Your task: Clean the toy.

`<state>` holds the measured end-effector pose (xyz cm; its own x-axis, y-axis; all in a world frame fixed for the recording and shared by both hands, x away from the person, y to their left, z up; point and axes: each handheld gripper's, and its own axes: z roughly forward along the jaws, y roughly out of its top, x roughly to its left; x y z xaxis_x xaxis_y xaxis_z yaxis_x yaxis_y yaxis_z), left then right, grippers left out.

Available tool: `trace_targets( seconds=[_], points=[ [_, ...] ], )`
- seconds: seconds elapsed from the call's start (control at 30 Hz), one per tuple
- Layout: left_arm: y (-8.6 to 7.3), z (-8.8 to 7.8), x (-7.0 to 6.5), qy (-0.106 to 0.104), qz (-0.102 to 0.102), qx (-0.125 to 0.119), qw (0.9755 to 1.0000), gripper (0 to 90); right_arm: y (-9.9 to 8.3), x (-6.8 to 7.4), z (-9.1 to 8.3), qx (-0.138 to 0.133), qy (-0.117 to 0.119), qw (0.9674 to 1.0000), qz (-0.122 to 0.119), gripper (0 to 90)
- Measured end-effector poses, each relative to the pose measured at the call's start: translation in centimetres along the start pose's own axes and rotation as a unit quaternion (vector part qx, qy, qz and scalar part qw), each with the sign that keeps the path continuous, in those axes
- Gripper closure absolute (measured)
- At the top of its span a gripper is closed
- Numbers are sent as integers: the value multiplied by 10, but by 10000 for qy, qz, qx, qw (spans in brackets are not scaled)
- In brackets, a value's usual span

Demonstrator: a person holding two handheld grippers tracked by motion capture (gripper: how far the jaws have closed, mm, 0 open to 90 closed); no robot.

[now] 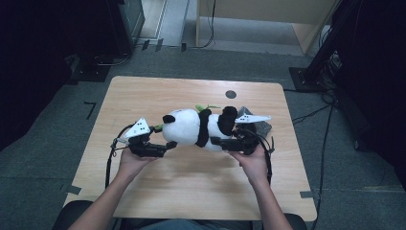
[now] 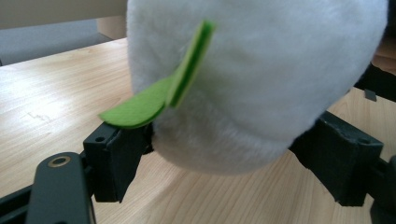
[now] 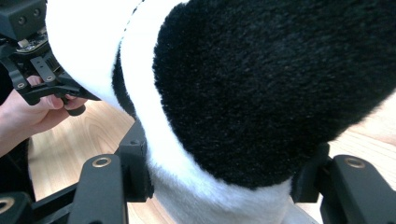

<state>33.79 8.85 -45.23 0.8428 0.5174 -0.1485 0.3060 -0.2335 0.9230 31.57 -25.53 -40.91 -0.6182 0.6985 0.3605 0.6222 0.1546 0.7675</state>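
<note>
A black-and-white panda plush point(image 1: 191, 127) lies lengthwise between my two grippers, just above the wooden table point(image 1: 191, 187). My left gripper point(image 1: 167, 146) is shut on its white head end. In the left gripper view both pads press into the white fur point(image 2: 261, 70), and a green felt leaf point(image 2: 159, 93) sticks out over the left pad. My right gripper point(image 1: 218, 143) is shut on the other end. In the right gripper view its jaws squeeze a black-and-white part of the plush point(image 3: 243, 93). The left gripper's body point(image 3: 32, 56) and the hand holding it show at that view's far left.
A small black round mark point(image 1: 231, 94) sits on the table near its far edge. A grey object point(image 1: 262, 127) lies behind the right gripper. Beyond the table stand a wooden cabinet point(image 1: 258, 19) and dark stands, with cables on the floor at the right point(image 1: 311, 115).
</note>
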Motion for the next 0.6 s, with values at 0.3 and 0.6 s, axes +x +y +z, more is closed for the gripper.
trace_targets(
  seconds=[0.3,0.6],
  points=[
    [-2,9,1,-2,-556,497,9972,320,-3,9,13,230,-195,9994,-169,396],
    [4,6,0,-184,-1003,754,9919,603,-4,-5,12,179,-216,9995,-168,224]
  ],
)
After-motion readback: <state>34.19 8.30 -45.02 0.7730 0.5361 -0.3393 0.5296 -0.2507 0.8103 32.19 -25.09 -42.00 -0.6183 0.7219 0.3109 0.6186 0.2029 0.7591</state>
